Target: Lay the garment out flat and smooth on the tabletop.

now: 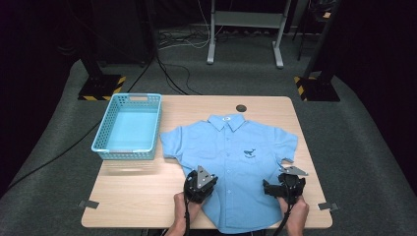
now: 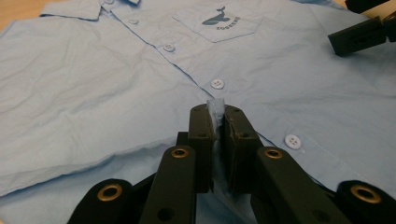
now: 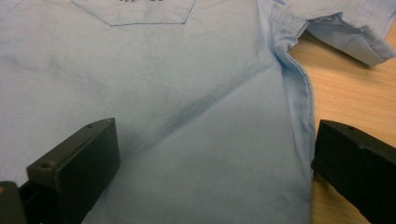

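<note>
A light blue short-sleeved shirt [image 1: 235,162] with a whale print on its chest pocket lies face up on the wooden table [image 1: 137,196]. My left gripper [image 1: 200,186] is at the shirt's lower left edge. In the left gripper view it [image 2: 215,122] is shut on a pinched fold of the shirt [image 2: 116,84]. My right gripper [image 1: 279,189] rests at the shirt's lower right side. Its jaws stand wide apart in the right gripper view [image 3: 212,158], straddling the side seam of the shirt [image 3: 187,93] without pressing it.
A turquoise plastic basket [image 1: 129,126], with nothing in it, stands at the table's left rear. A round cable hole [image 1: 241,107] sits near the far edge. Metal clips [image 1: 88,204] mark the front corners. Dark stands and cables lie on the floor behind.
</note>
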